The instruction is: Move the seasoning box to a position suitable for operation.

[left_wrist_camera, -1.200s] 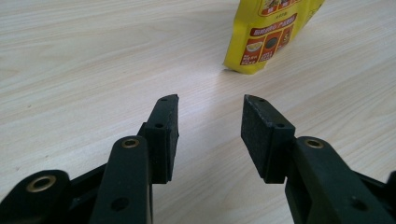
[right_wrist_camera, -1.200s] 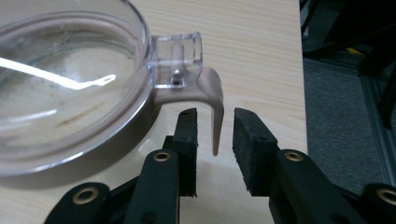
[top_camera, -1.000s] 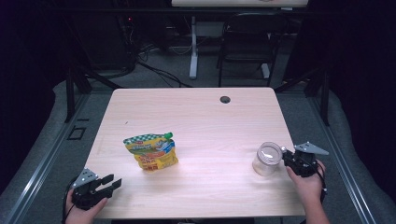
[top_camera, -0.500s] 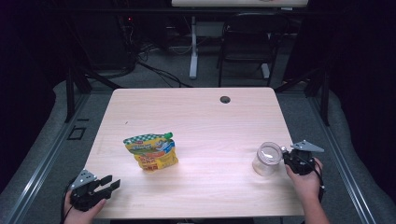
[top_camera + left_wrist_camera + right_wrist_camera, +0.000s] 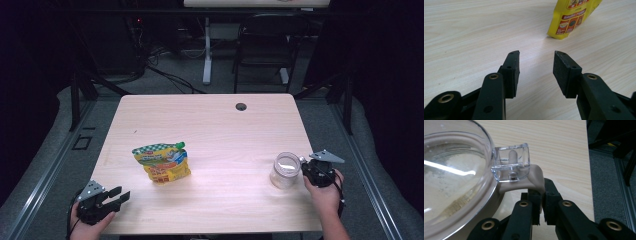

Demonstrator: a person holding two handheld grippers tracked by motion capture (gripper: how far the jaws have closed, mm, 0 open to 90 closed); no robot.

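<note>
A clear glass jar with a glass lid stands at the table's right front. My right gripper is at its right side. Its jaws have just been closing, and in the right gripper view the right gripper is shut on the beige tab under the lid's clear latch. A yellow snack pouch with a green cap lies left of centre. My left gripper rests at the front left corner, open and holding nothing. Its own view shows the left gripper aimed toward the pouch, well short of it.
The wooden table has a black grommet hole near its far edge. A dark chair and cables stand on the floor beyond. Metal frame rails run along both sides of the table.
The right gripper has edged slightly toward the jar. The left gripper, the pouch and the jar have stayed where they were.
</note>
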